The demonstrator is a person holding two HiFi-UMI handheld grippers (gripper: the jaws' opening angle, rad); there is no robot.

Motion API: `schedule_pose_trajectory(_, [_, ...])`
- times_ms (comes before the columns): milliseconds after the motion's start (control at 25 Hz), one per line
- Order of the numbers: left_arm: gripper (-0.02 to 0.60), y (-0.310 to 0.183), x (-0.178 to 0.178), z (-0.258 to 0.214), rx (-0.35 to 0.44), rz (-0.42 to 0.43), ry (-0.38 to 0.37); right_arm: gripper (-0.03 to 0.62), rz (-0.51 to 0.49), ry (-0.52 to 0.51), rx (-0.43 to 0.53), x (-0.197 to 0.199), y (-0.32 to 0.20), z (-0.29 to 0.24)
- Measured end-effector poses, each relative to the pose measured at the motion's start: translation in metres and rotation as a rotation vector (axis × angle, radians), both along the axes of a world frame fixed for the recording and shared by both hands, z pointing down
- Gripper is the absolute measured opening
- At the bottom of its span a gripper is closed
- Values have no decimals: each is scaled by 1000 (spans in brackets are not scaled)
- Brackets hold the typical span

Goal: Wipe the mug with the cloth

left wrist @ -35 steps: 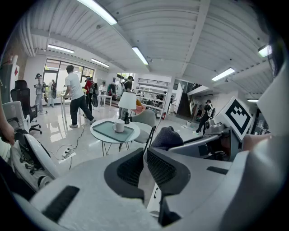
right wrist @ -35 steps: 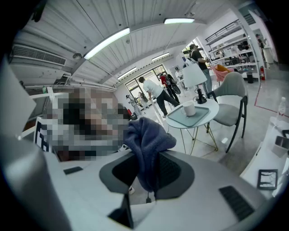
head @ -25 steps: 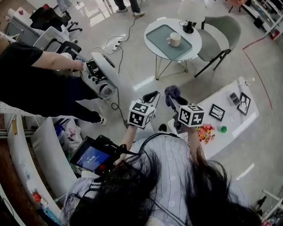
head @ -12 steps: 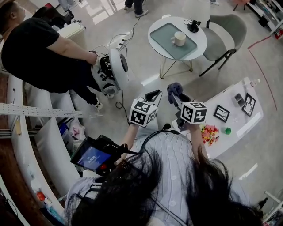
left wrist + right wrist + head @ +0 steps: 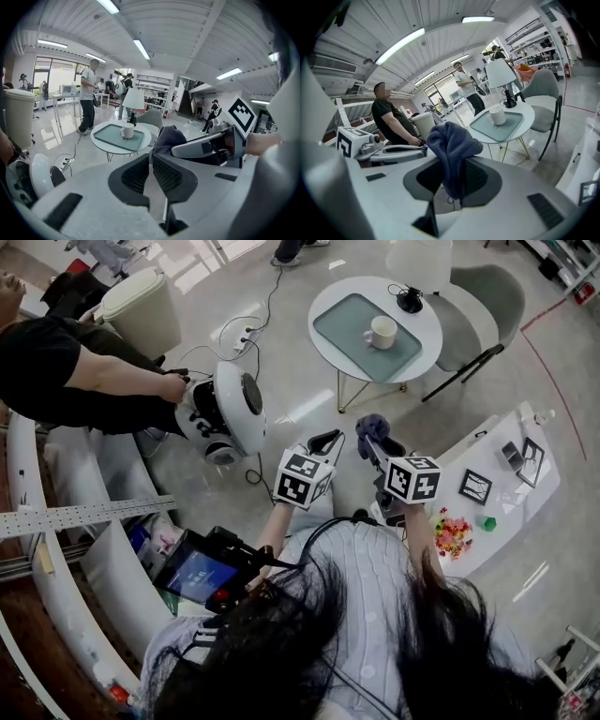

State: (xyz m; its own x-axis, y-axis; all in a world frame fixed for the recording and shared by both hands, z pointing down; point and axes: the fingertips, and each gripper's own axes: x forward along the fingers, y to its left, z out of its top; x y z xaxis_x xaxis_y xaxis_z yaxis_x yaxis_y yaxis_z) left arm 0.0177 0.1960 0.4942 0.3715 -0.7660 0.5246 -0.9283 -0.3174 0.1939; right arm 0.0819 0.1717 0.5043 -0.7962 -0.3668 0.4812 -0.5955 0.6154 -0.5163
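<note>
A white mug (image 5: 381, 332) stands on a teal tray (image 5: 347, 329) on a round white table (image 5: 427, 324) some way ahead across the floor. My right gripper (image 5: 376, 444) is shut on a dark blue cloth (image 5: 371, 427), which bunches up above its jaws. In the right gripper view the cloth (image 5: 452, 140) hangs between the pads of the right gripper (image 5: 452, 176), with the mug (image 5: 497, 115) far beyond. My left gripper (image 5: 324, 442) is held beside it, jaws together and holding nothing. The left gripper view shows the left gripper (image 5: 151, 159), the mug (image 5: 127, 131) and the cloth (image 5: 168, 137).
A grey chair (image 5: 473, 306) and a white lamp (image 5: 412, 261) stand at the round table. A person in black (image 5: 75, 381) handles a round white machine (image 5: 230, 409) at the left, with cables (image 5: 248, 334) on the floor. A low white table (image 5: 520, 507) with small items stands at the right.
Both grippers keep their pose, the cloth still held. The view has shifted slightly. The person in black and the round white machine have moved at the left.
</note>
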Motion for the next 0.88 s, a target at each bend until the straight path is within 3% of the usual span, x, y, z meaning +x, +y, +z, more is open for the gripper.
schedule_pose_trajectory(480, [38,-91,-79,10,-51,134,36,98,138,69,-49,-67,-86,6])
schedule_pose_trajectory(880, [38,-134,-103,8,-32,258,35,98,232,89,-40,-92,-114,5])
